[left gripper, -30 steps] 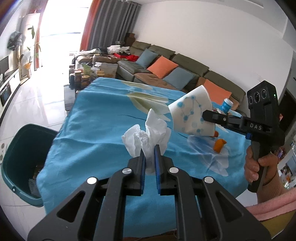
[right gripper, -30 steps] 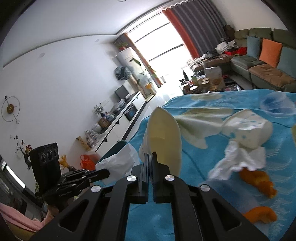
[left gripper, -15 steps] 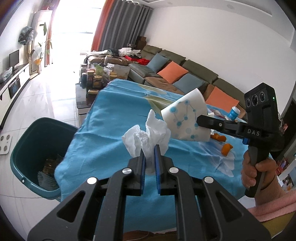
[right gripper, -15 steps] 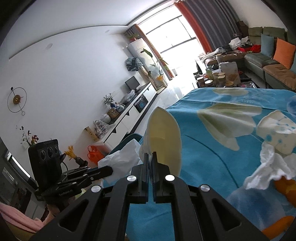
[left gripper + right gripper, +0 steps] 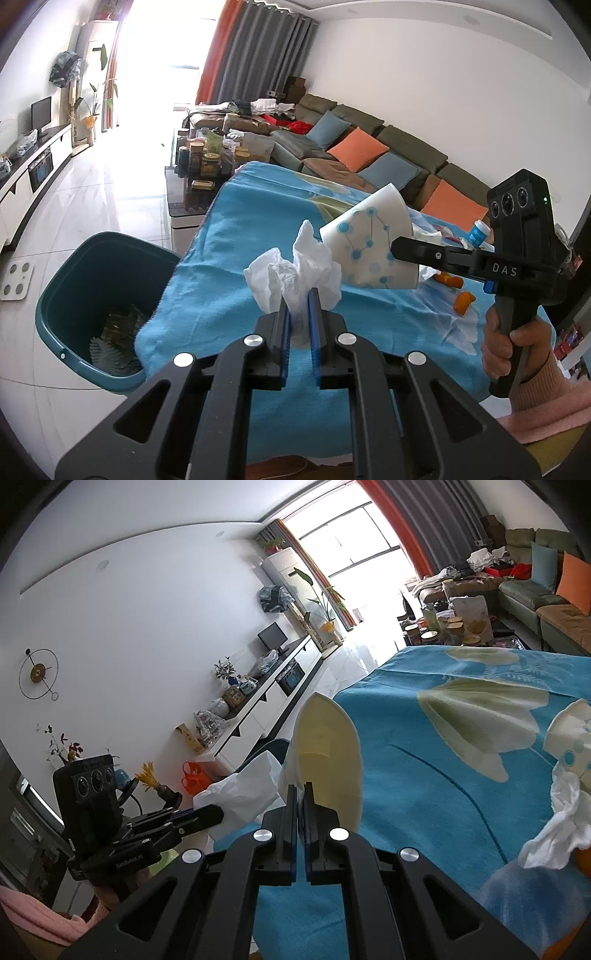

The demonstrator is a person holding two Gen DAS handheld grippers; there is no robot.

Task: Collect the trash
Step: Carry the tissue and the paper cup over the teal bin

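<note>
STEP: carry to bin | LEFT hand-held gripper: clamped on tissue | RIGHT hand-held gripper: clamped on cup, apparently flattened | NEXT: bring both above bin beside worktop, then release.

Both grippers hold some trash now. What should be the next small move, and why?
Probably carry the left gripper, shut on the crumpled tissue, sideways until it is over the green bin. The tissue is over the blue tablecloth, and the bin stands just beyond that table edge, already holding trash.
</note>
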